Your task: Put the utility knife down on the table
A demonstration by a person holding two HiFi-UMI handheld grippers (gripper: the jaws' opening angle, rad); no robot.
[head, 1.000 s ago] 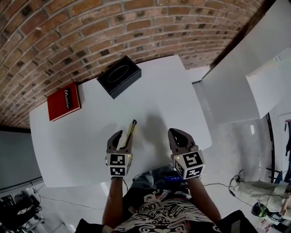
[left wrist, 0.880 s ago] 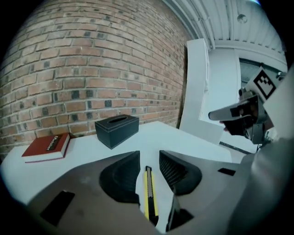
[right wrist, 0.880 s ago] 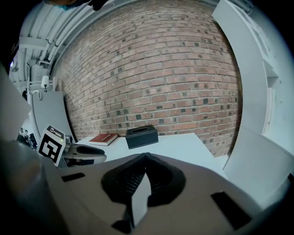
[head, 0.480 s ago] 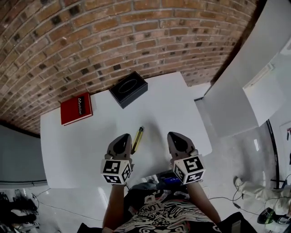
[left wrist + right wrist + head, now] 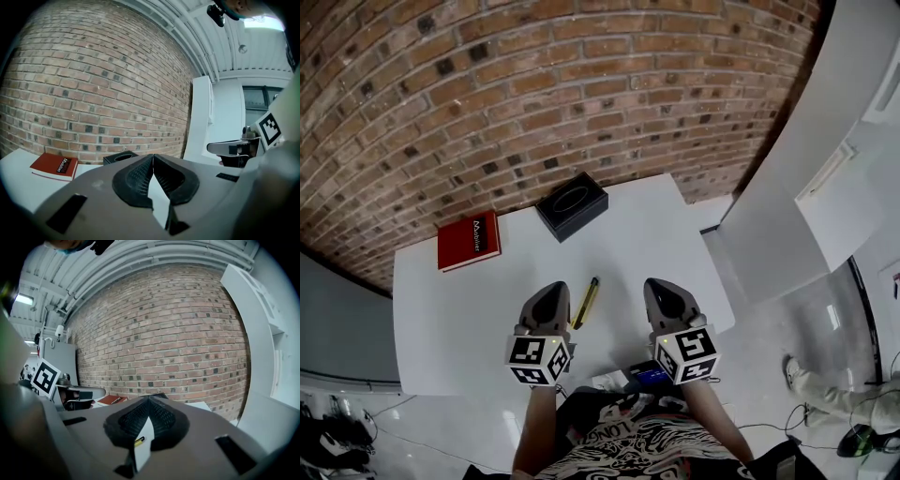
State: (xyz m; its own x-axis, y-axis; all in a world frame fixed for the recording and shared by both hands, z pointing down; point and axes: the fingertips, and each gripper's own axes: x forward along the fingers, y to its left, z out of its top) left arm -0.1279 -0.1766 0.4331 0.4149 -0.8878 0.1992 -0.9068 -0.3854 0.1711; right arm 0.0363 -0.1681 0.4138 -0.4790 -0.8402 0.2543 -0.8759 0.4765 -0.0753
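Observation:
The yellow and black utility knife [image 5: 586, 303] lies flat on the white table [image 5: 469, 309], between my two grippers and free of both. A sliver of the knife [image 5: 138, 441] shows through the right gripper's jaws. My left gripper [image 5: 547, 302] is raised just left of the knife, its jaws shut with the tips touching and nothing between them. My right gripper [image 5: 664, 298] hovers to the knife's right, also shut and empty. In the left gripper view the left gripper [image 5: 153, 157] points at the brick wall.
A red book [image 5: 470, 241] lies at the table's far left, also seen as the red book [image 5: 54, 165]. A black box [image 5: 572, 205] stands at the far edge against the brick wall [image 5: 534, 103]. A white cabinet [image 5: 806, 159] rises on the right.
The left gripper has let go of the knife and shut empty; the knife stays on the table. Both grippers have drawn back toward the person and risen, and the head view has tilted up.

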